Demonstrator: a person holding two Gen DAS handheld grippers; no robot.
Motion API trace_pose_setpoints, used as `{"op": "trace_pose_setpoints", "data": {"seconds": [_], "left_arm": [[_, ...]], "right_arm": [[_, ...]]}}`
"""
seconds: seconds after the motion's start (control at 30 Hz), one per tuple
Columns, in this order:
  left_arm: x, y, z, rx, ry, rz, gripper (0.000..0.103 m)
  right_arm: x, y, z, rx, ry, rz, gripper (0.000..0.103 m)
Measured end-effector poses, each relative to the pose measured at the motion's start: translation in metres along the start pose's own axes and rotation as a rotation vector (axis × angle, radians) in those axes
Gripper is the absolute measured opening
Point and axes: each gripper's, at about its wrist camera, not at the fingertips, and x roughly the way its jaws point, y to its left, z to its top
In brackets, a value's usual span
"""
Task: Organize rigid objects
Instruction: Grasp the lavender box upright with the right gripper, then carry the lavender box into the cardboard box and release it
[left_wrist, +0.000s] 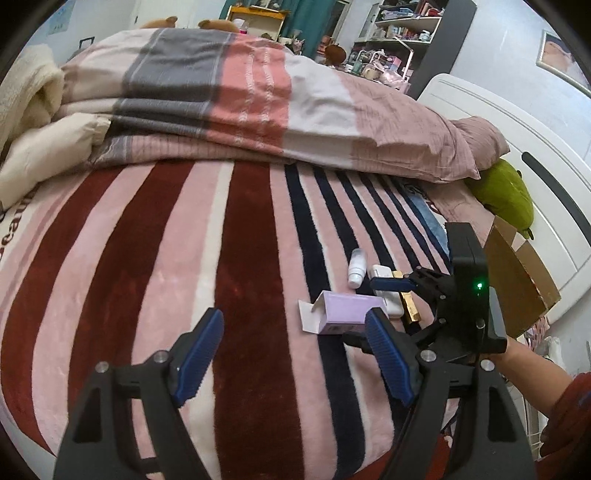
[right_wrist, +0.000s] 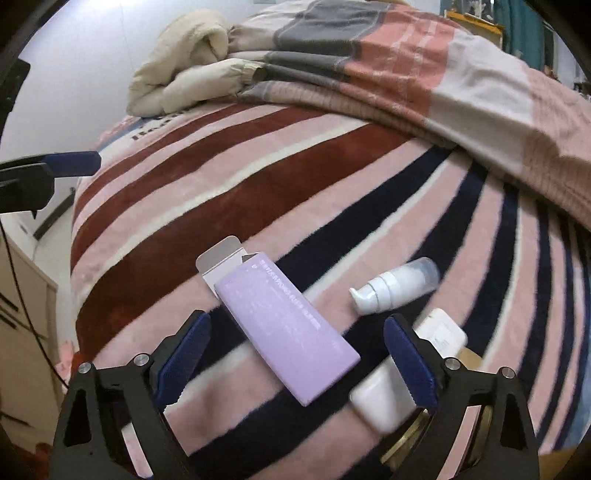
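Two grippers hang over a striped blanket (left_wrist: 240, 258) on a bed, both with jaws spread and nothing between the pads. Landmark: the lilac carton (right_wrist: 284, 328), lying flat on the blanket with its end flap open.

Nearest, in the right wrist view, the right gripper (right_wrist: 295, 358) straddles the lilac carton without touching it; the carton lies slantwise between the blue pads. The left gripper (left_wrist: 291, 358) stands just beside the carton's flap end, over bare blanket, also empty.

Just beyond the carton, on the side away from its flap, lies a white flat case (right_wrist: 384, 398), partly hidden by a finger of the right gripper; beneath that finger a gold-coloured item (left_wrist: 410, 306) shows, possibly a small box, too masked to name. Slightly farther from the carton rests a small pump bottle (right_wrist: 391, 291) on its side, white with a clear cap.

Far beyond the carton: a folded quilt (left_wrist: 229, 96), and to its right a cardboard box (left_wrist: 517, 280), probably the collecting bin.

Handling, as judged: the carton looks light, stiff only along its edges, and likely to crush if squeezed across its broad faces. Grip it across the narrow sides, mid-length, clear of the loose flap. The bottle is smooth and may roll.
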Motion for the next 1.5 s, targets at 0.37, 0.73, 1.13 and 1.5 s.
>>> {"op": "trace_pose_setpoints", "data": {"seconds": [0.37, 0.73, 1.13, 1.5], "left_arm": [[-0.007, -0.008, -0.001, 0.008, -0.005, -0.005, 0.076], [-0.016, -0.028, 0.007, 0.015, -0.006, -0.073, 0.076], [-0.029, -0.144, 0.046, 0.165, -0.076, -0.294, 0.051], [0.013, -0.263, 0.072, 0.315, -0.021, -0.394, 0.051]], "right_arm": [[0.000, 0.019, -0.008, 0.012, 0.078, 0.169, 0.075], [-0.035, 0.036, 0.007, -0.035, -0.014, 0.056, 0.033], [-0.183, 0.040, 0.009, 0.000, -0.218, 0.072, 0.033], [-0.256, -0.035, -0.032, 0.156, -0.258, -0.031, 0.033]]}}
